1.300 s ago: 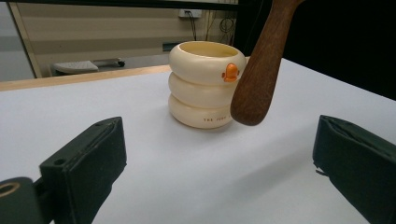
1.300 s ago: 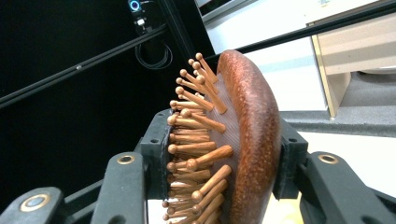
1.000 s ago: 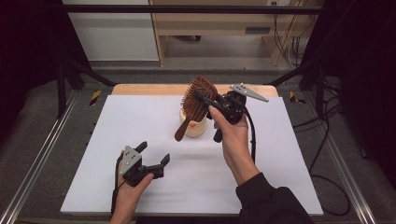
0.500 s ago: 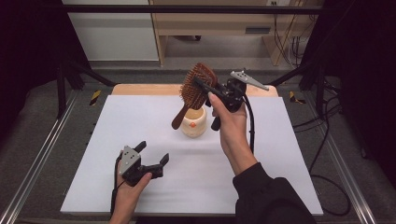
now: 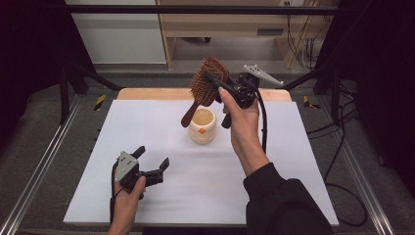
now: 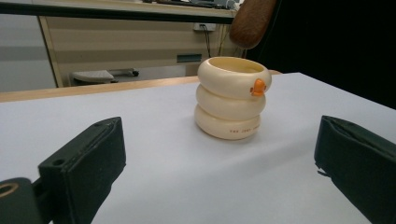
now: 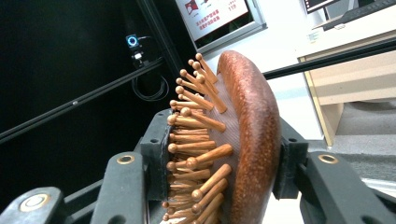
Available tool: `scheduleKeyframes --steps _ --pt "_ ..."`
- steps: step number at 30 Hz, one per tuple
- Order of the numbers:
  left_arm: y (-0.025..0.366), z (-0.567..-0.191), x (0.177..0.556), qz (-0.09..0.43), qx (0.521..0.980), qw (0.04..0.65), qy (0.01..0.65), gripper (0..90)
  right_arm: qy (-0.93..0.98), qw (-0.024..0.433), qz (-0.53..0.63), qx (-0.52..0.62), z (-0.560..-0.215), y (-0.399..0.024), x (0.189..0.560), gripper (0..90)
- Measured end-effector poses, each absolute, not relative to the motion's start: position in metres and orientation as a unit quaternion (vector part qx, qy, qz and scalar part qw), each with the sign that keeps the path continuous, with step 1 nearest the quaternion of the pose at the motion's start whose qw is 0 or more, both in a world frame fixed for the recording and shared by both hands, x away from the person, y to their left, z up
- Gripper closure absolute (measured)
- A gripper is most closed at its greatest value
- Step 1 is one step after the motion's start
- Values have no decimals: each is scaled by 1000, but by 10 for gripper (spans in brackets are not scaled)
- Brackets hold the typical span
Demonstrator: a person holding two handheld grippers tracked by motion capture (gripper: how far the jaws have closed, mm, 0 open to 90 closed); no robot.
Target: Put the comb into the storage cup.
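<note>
The right gripper has its jaws clamped on the head of a reddish-brown wooden paddle hairbrush with wooden pins, held raised above the surface, its handle slanting down toward the person's left, just over a cream ribbed three-ring cup with a small orange mark. The right gripper view gives the grip close up: one pad presses the pin side, the other the smooth rounded back of the hairbrush, and beyond it hang black frame bars and a wall screen. The left gripper rests low near the front left of the white surface with its jaws spread wide and nothing between them; its own view looks level across the sheet at the cup, which stands well ahead of the jaws, upright, with the brush handle tip above its rim. Bare white sheet lies all round the cup. A wooden strip edges the far side, metal rails flank both sides, and pale cabinets stand beyond.
</note>
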State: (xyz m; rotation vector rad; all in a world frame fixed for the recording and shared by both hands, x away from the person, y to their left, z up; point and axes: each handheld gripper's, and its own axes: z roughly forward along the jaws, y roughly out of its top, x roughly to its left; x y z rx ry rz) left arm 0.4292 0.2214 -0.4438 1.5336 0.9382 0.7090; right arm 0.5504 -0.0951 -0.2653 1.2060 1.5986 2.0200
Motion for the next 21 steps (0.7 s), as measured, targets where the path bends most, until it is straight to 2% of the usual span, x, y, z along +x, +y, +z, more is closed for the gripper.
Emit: scheduleKeyframes --steps 11,21 --pt "254 -435 421 318 647 569 396 21 547 162 702 427 -257 -107 560 510" --pt "258 -440 419 323 658 561 384 21 548 181 693 431 -250 -120 567 511"
